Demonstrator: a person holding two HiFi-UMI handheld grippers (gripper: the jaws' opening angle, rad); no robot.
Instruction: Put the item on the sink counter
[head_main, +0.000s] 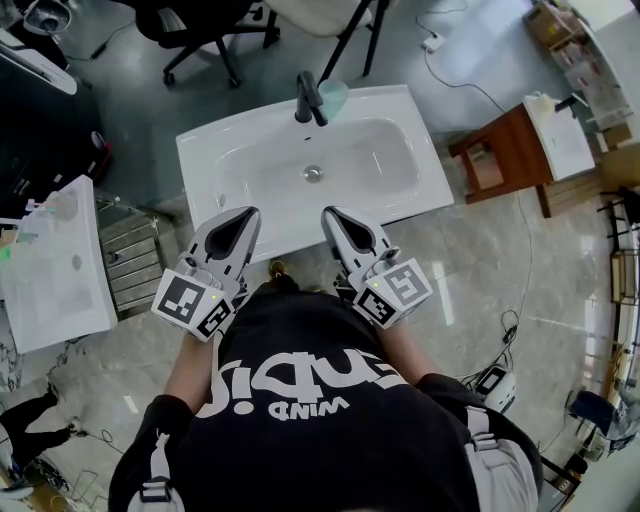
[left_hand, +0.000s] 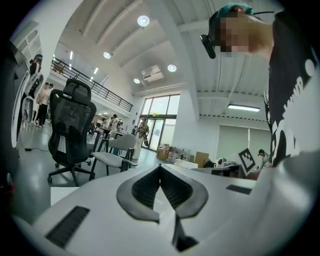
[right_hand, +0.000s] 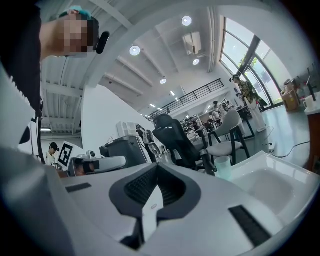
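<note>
A white sink (head_main: 400, 110) with a black faucet (head_main: 310, 97) stands in front of me. A pale green cup (head_main: 334, 97) stands upright on the sink counter just right of the faucet; it also shows in the right gripper view (right_hand: 223, 167) beside the basin (right_hand: 272, 182). My left gripper (head_main: 244, 216) and right gripper (head_main: 333, 215) hover side by side over the sink's near rim, tips pointing at the basin. Both are shut with nothing between the jaws, as the left gripper (left_hand: 160, 168) and right gripper (right_hand: 157, 169) show in their own views.
A second white sink (head_main: 55, 265) and a metal rack (head_main: 130, 262) stand to the left. A wooden stool (head_main: 505, 150) holding a white object is on the right. A black office chair (head_main: 205, 25) stands behind the sink. Cables lie on the floor at right.
</note>
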